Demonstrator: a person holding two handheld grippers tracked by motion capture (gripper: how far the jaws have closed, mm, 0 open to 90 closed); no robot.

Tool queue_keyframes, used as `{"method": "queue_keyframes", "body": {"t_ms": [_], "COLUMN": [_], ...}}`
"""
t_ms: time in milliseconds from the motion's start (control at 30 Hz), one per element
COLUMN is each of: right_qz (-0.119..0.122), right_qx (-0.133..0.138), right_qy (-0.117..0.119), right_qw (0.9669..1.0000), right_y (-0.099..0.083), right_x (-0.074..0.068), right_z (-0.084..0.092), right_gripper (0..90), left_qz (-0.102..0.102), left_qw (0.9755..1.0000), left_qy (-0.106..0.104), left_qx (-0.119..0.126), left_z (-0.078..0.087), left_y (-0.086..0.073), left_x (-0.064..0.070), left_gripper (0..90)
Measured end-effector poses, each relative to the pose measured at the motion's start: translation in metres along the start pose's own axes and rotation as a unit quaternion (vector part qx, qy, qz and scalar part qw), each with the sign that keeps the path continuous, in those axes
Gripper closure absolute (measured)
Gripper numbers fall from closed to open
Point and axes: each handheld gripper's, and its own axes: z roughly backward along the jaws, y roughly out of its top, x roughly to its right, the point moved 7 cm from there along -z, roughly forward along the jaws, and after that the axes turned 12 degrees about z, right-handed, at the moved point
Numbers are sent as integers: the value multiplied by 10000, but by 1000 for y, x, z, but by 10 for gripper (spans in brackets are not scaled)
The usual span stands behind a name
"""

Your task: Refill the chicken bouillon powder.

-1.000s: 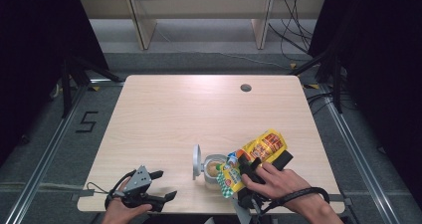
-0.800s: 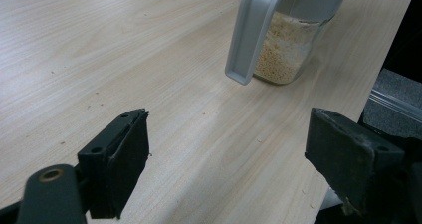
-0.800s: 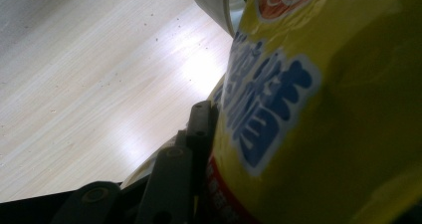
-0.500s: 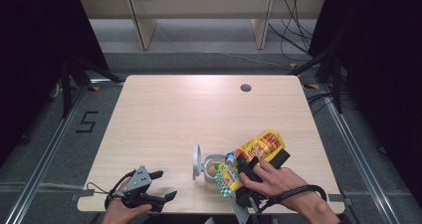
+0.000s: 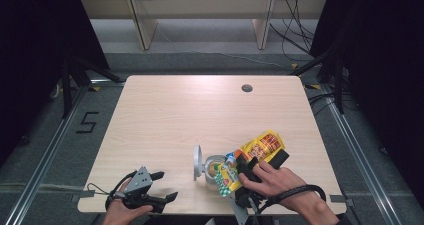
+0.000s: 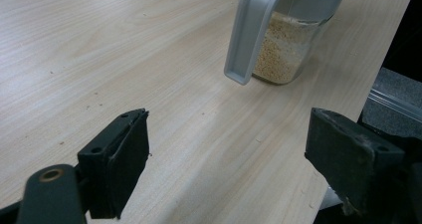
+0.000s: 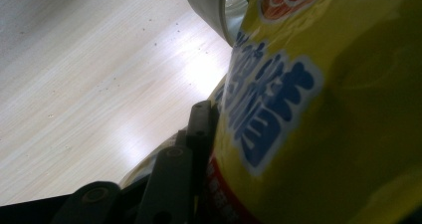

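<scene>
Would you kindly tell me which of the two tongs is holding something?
The right tongs clamp the yellow pouch; the left tongs stand open, holding nothing.

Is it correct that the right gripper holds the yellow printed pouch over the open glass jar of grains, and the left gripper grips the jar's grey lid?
Not quite. The left gripper grips nothing: the left gripper view shows its jaws open over bare table, apart from the grey lid. The right gripper does hold the yellow printed pouch at the glass jar.

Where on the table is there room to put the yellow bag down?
The whole far part of the wooden table is bare, from the small round hole across to the left edge. The strip between the left gripper and the grain jar is bare too. The near right corner is crowded: the jar, the yellow bag and the right gripper bunch together.
</scene>
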Motion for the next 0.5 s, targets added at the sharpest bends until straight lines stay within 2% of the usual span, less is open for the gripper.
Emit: {"method": "queue_keyframes", "body": {"t_ms": [133, 200, 233, 300, 367, 433, 500], "right_qz": [1, 108, -8, 64, -4, -89, -77], "right_qx": [5, 5, -17, -39, -87, -74, -69], "right_qy": [0, 10, 9, -6, 31, 19, 0], "right_qw": [10000, 9999, 10000, 10000, 10000, 9999, 9999], "right_y": [0, -2, -2, -5, -7, -7, -8], "right_x": [-1, 0, -2, -2, -5, -6, -6], "right_z": [1, 1, 2, 2, 4, 5, 6], "right_gripper": [722, 722, 723, 723, 723, 723, 723], "left_qz": [0, 9, -3, -8, 36, -4, -8], "left_qw": [10000, 10000, 10000, 10000, 10000, 10000, 10000], "left_qy": [-1, -4, -4, -1, -19, 8, 9], "left_qx": [-5, 7, 7, 7, 24, 4, 1], "left_z": [0, 0, 0, 0, 0, 0, 0], "left_y": [0, 0, 0, 0, 0, 0, 0], "left_x": [0, 0, 0, 0, 1, 0, 0], "left_gripper": [168, 168, 168, 168, 168, 168, 168]}}
